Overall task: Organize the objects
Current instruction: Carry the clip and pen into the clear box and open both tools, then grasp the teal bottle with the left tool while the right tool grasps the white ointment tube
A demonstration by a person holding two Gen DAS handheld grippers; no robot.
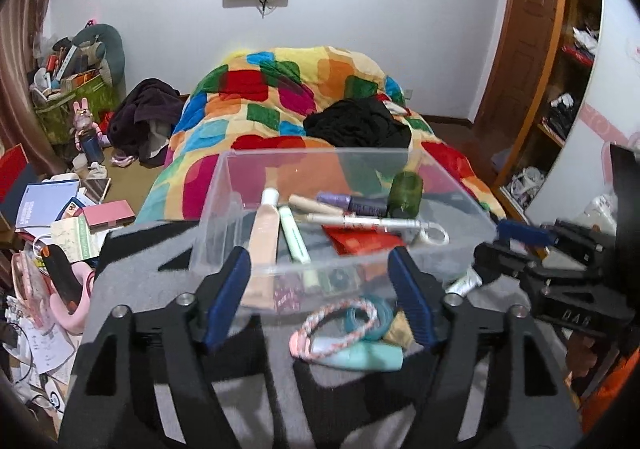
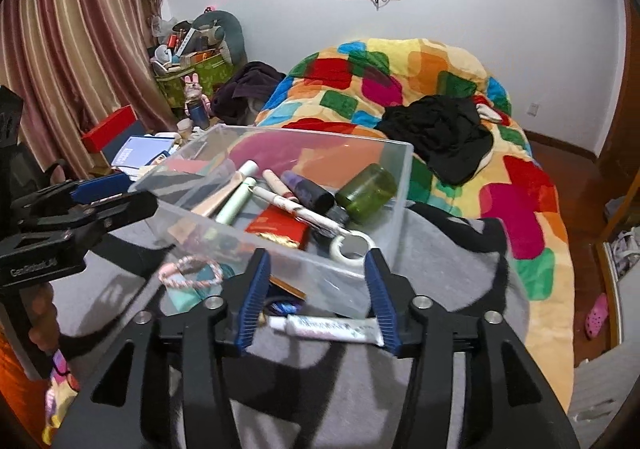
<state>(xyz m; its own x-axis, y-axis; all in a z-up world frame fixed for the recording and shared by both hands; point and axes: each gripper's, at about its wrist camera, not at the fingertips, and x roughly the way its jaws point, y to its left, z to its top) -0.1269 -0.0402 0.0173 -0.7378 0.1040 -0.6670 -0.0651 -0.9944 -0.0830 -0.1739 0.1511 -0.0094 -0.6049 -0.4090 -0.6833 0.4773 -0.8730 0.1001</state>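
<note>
Both the left hand-held gripper [image 1: 320, 289] and the right hand-held gripper [image 2: 318, 295] are spread, empty, before the clear bin's [image 1: 280, 271] near rim; only the right view shows the white tube [image 2: 324, 329] between its fingers.

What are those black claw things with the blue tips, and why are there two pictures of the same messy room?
Those are two hand-held grabbers, not a robot: a person holds one in each hand, and each carries a camera looking along its blue fingers. One picture looks from the left gripper, the other from the right gripper, so each also sees the other. Both are open and hold nothing. In front of them, on a grey and black cloth, stands a clear plastic box with makeup tubes, a green jar and a red packet. Still outside lie a braided bracelet, a white tube and a mint bottle.
</note>
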